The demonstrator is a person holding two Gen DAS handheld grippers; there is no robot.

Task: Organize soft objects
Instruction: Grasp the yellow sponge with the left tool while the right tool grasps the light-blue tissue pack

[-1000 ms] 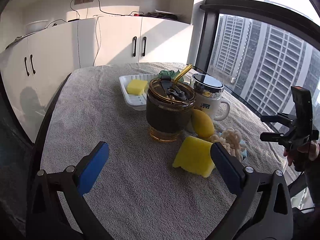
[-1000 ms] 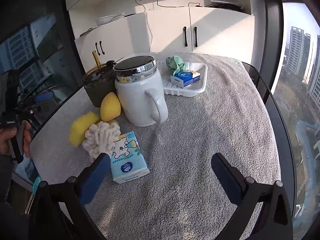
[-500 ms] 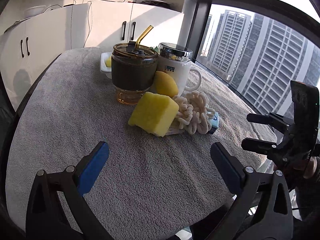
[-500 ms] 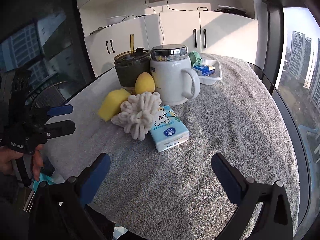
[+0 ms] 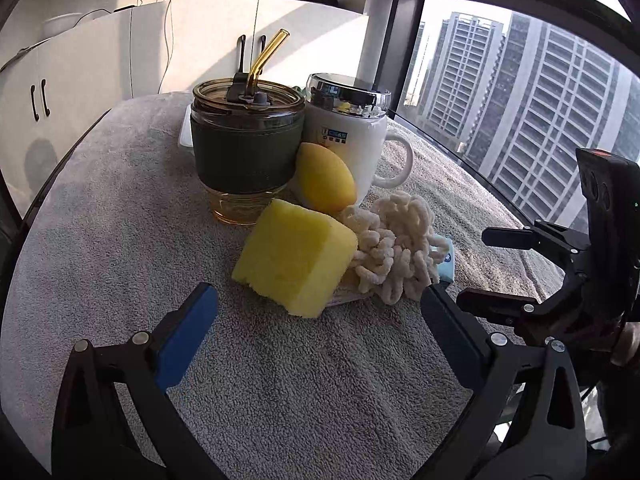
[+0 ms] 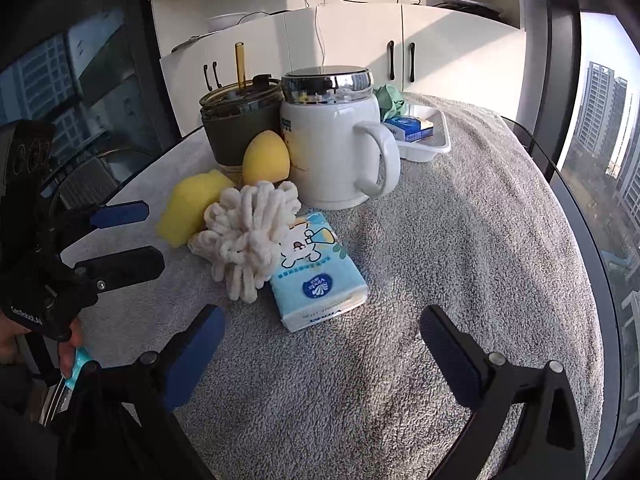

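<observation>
Two grippers, left (image 5: pixel 316 340) and right (image 6: pixel 320 350), hover wide and empty. Near the left one lies the sponge (image 5: pixel 296 258), touching the chenille ball (image 5: pixel 394 248). Best centre it between the pads, squeeze lightly, and lift clear towards the far tray (image 6: pixel 438 148).

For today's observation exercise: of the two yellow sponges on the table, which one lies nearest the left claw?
The block sponge, flat-sided and cornered, lies just ahead of the open left claw. The egg sponge is rounded and sits farther back against the mug.
</observation>
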